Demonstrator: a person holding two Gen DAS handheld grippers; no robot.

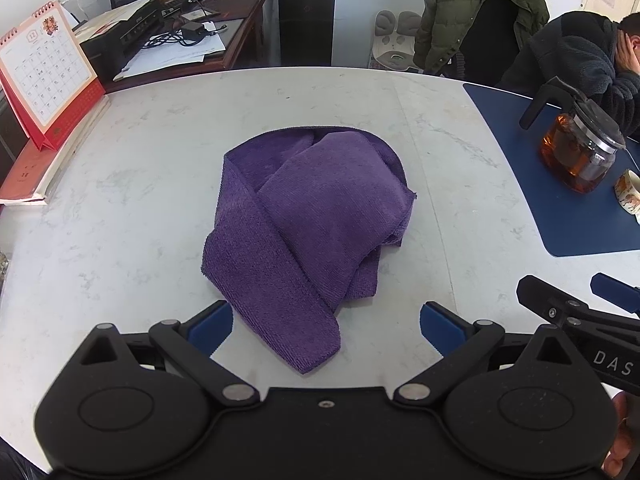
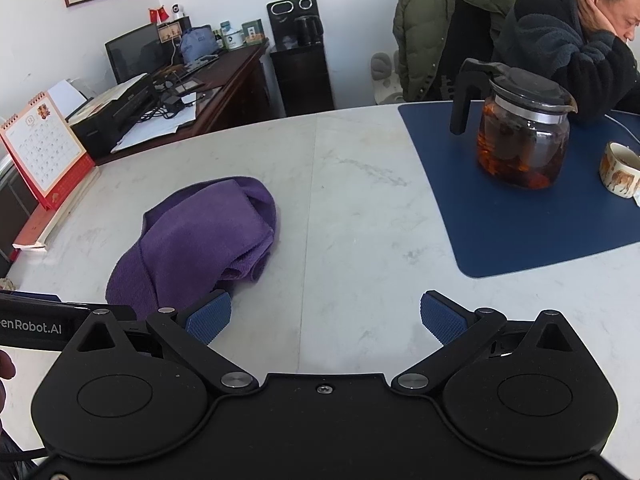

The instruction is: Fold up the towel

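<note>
A purple towel (image 1: 304, 224) lies crumpled in a loose heap on the white marble table (image 1: 120, 220). Its near corner reaches between my left gripper's fingers. My left gripper (image 1: 326, 330) is open, just in front of the towel, holding nothing. In the right wrist view the towel (image 2: 200, 240) lies ahead to the left. My right gripper (image 2: 326, 320) is open and empty over bare table, to the right of the towel. Its left fingertip (image 2: 210, 318) is close to the towel's near edge. The right gripper also shows in the left wrist view (image 1: 580, 312) at the right edge.
A blue mat (image 2: 520, 216) at the right carries a glass teapot (image 2: 520, 140) and a cup (image 2: 620, 174). A red desk calendar (image 1: 44, 80) stands on books at the left edge. A seated man (image 2: 580, 40) leans on the table's far right.
</note>
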